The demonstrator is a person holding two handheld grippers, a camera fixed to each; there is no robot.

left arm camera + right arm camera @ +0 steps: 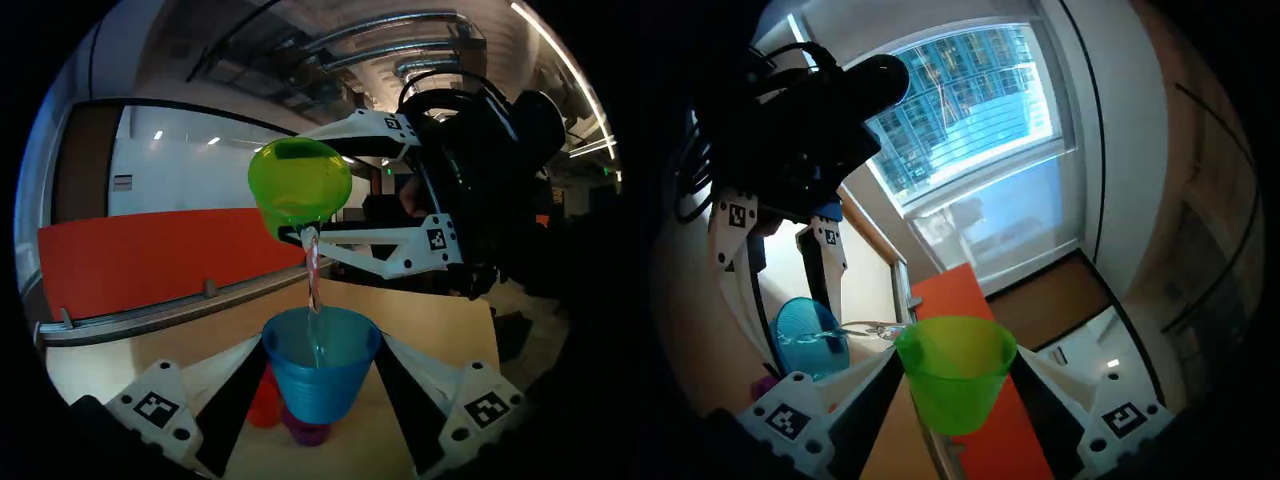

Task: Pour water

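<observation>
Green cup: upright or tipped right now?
Tipped. In the left gripper view the green cup leans over and a stream of water runs from its rim into the blue cup below.

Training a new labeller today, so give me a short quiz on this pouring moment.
1. True or false: the right gripper tilts the green cup, and water streams from it into the blue cup.
2. Which holds the blue cup? A. left gripper B. right gripper C. neither gripper
3. What colour is the cup beside the red cup on the table, low in the left gripper view?
Key: 1 true; 2 A; 3 purple cup.
</observation>
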